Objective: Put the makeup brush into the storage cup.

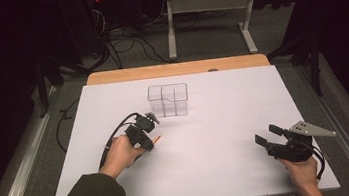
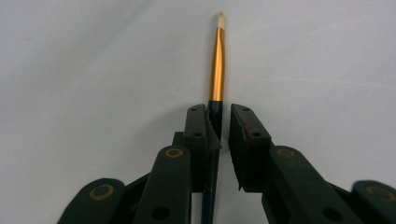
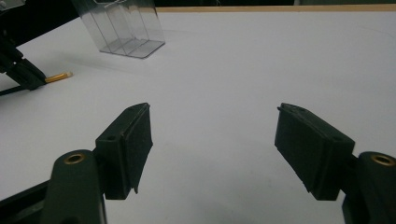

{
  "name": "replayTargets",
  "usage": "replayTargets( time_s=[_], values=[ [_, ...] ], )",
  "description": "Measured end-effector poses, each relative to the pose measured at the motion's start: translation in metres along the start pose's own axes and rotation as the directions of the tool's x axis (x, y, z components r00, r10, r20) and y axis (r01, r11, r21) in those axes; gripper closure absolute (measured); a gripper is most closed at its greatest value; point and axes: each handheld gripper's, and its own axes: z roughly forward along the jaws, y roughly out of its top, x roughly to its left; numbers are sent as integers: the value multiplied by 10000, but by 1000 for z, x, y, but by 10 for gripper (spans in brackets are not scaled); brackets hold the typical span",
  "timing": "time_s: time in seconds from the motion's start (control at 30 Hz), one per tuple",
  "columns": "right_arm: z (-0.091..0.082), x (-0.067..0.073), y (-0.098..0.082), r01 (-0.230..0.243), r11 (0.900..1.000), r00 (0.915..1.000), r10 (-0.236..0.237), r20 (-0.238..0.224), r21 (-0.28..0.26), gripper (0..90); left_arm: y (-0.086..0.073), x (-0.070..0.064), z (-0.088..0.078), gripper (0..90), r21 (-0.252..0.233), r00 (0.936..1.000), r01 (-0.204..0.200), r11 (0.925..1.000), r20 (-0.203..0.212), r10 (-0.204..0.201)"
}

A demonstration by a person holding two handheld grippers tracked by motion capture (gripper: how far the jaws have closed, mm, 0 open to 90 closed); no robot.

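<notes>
Brush lies flat on the white table at 8 o'clock from the clear organizer, its dark handle between the nearly closed left gripper jaws with a slight gap remaining at one pad, so an off-centre grip could let it roll or pivot during lifting; right gripper stands wide open, empty.

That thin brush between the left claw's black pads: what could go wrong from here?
1. The brush sits against one pad, with a gap still showing at the other, so the left claw may grip it off-centre and it could swivel or slip on lifting.
2. It lies flat on the white table, so the pads may scrape the surface.
3. The clear divided holder looks light and might tip if the brush bumps it.
</notes>
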Motion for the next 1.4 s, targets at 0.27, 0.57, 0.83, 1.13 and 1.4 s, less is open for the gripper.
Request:
replayTargets(
  time_s=[0.27,0.57,0.83,1.13,1.4],
  values=[
    [0,0,0,7,10000,10000,-7,36,2,294,1,-1,0,808,45,10000,-13,10000,-1,13],
    [0,1,0,36,10000,10000,-36,22,30,295,0,2,0,826,-28,9998,-61,10000,196,62],
    [1,1,0,79,9999,10000,-80,42,113,298,0,1,0,829,-7,9998,-147,9999,150,147],
    [2,1,0,102,9998,9999,-103,58,174,299,0,2,0,831,-93,9997,-138,9999,198,140],
    [2,1,0,93,9998,9999,-94,49,172,300,0,3,0,831,-166,9995,-120,9998,288,125]
  ],
)
